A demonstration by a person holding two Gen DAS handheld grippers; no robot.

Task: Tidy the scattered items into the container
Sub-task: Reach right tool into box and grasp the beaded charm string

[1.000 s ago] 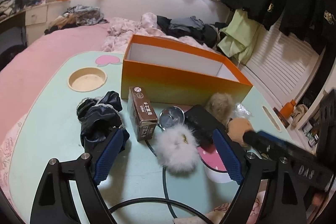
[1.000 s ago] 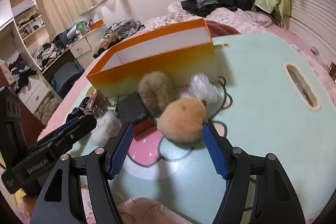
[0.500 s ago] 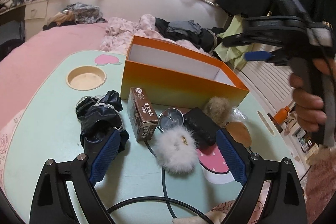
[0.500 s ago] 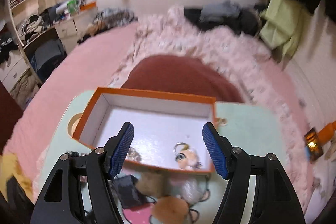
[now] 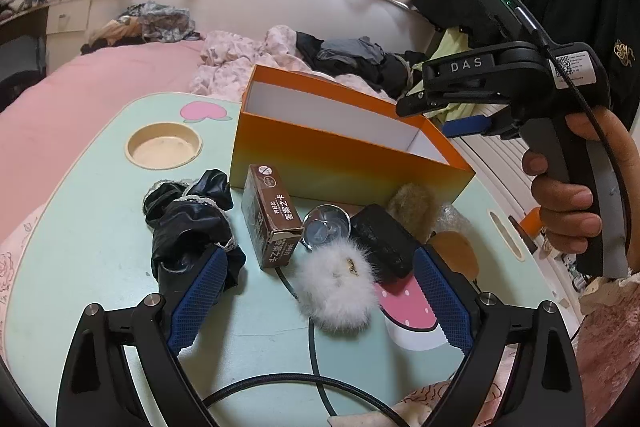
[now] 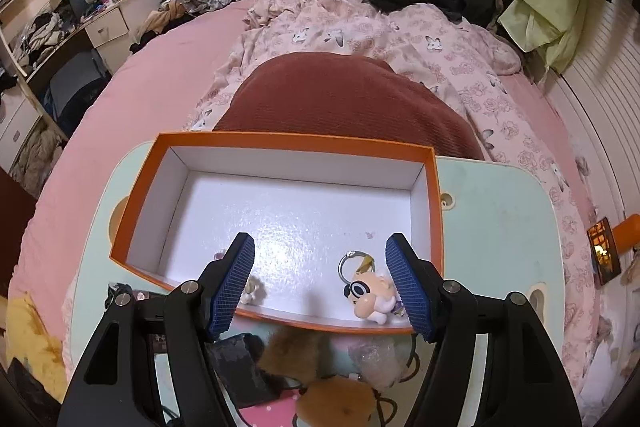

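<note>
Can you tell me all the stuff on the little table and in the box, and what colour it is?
Box: one, orange outside, white inside, back of table.
Table: one, mint green.
Cartoon keychain: one, peach, inside box, near corner.
Fluffy pom-pom: one, white, front.
Carton: one, brown, before box.
Black cloth: one bundle, left.
Flat pouch: one, black, middle.
Furry balls: two, tan, right.
Left tool: open, empty.
Right tool: open, empty, above box.
Hand: holds right tool.
</note>
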